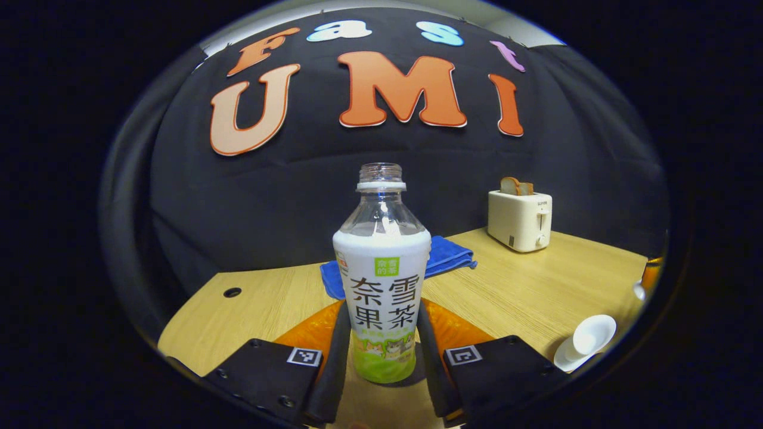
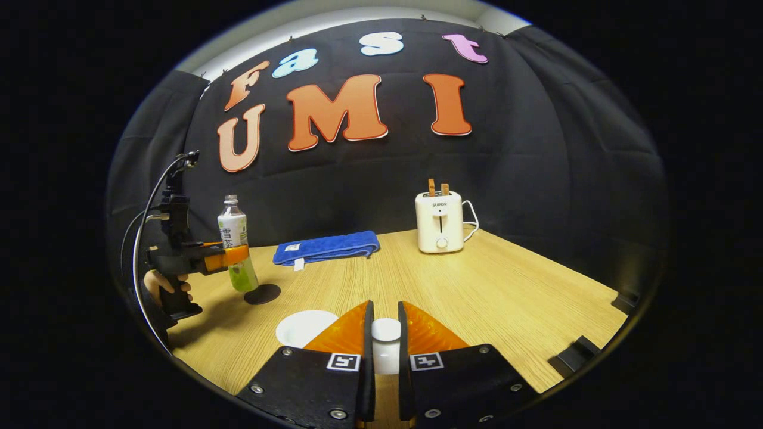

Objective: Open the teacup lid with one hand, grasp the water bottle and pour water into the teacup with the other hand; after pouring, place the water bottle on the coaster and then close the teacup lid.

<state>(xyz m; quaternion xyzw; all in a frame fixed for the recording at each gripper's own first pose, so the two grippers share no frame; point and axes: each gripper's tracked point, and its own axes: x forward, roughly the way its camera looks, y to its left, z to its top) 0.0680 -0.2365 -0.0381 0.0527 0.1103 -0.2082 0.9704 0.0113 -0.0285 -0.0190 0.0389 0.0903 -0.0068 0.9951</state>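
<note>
Left gripper (image 1: 381, 351) clamps the uncapped bottle (image 1: 381, 280) upright between its fingers, tilted slightly in the right gripper view and just above the coaster (image 2: 262, 294). Right gripper (image 2: 385, 345) pinches the lid (image 2: 385, 329) by its knob, cup (image 2: 305, 328) ahead and left of it. Judged: pouring looks done; bottle release and relidding remain.
</note>
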